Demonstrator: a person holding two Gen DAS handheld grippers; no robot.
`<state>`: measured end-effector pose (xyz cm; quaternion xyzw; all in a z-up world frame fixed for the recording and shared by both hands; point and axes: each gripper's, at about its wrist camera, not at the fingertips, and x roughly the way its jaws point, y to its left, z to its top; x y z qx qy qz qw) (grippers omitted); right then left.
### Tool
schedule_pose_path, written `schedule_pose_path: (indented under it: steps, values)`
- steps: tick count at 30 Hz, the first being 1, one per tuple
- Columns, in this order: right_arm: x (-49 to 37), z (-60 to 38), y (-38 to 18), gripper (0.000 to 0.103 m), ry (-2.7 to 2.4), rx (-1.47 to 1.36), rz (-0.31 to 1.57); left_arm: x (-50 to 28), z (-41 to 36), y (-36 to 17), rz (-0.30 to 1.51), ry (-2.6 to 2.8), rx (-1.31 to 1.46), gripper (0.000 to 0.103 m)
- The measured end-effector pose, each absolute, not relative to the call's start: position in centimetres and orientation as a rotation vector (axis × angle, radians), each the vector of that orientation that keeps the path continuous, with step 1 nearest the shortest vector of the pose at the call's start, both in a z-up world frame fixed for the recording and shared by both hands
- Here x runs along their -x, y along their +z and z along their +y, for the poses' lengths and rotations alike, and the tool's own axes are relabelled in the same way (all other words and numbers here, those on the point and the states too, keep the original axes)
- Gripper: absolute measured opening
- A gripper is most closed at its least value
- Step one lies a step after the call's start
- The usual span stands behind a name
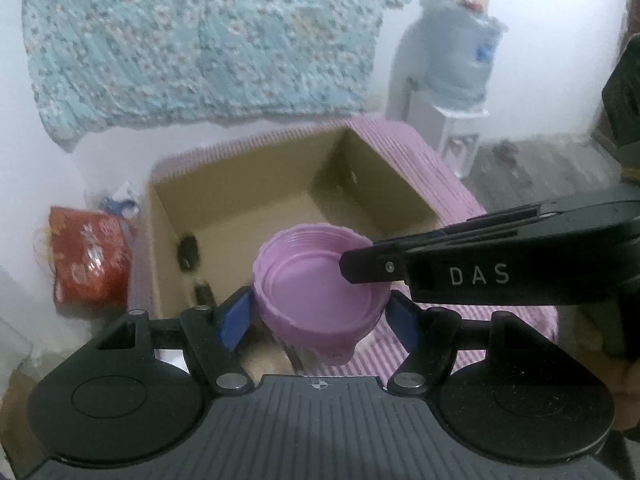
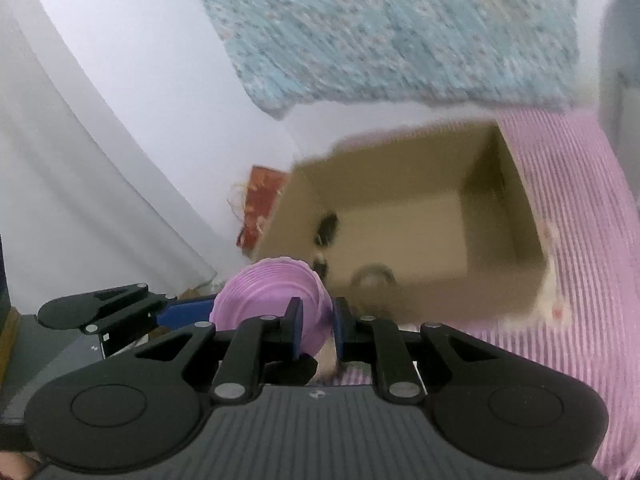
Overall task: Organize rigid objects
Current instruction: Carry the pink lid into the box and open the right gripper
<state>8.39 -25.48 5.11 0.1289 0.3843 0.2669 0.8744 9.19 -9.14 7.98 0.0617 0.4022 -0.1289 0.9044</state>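
Left gripper (image 1: 320, 312) sat level, jaws spread wide. Right gripper (image 2: 316, 330) reached in from the right, rolled on its side, jaws pinched nearly together.

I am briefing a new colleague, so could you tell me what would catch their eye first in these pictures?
A purple lid sits in the middle, between the left gripper fingers, its rim pinched by the right gripper. Behind it an open cardboard box rests on a pink striped cloth, below a floral quilt.
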Motion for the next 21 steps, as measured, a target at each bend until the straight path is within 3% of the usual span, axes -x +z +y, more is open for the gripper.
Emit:
schedule_pose_path:
  steps: [8, 21]
  values:
    - [-21.1, -24.0, 5.2, 0.017, 0.612, -0.294, 0.898, -19.7, -7.7, 7.4, 0.936, -0.208, -0.093, 0.071]
    - [-34.7, -21.5, -5.9, 0.017, 0.619, -0.324, 1.225, -30.1, -6.2, -1.6, 1.257, -0.072, -0.085, 0.071]
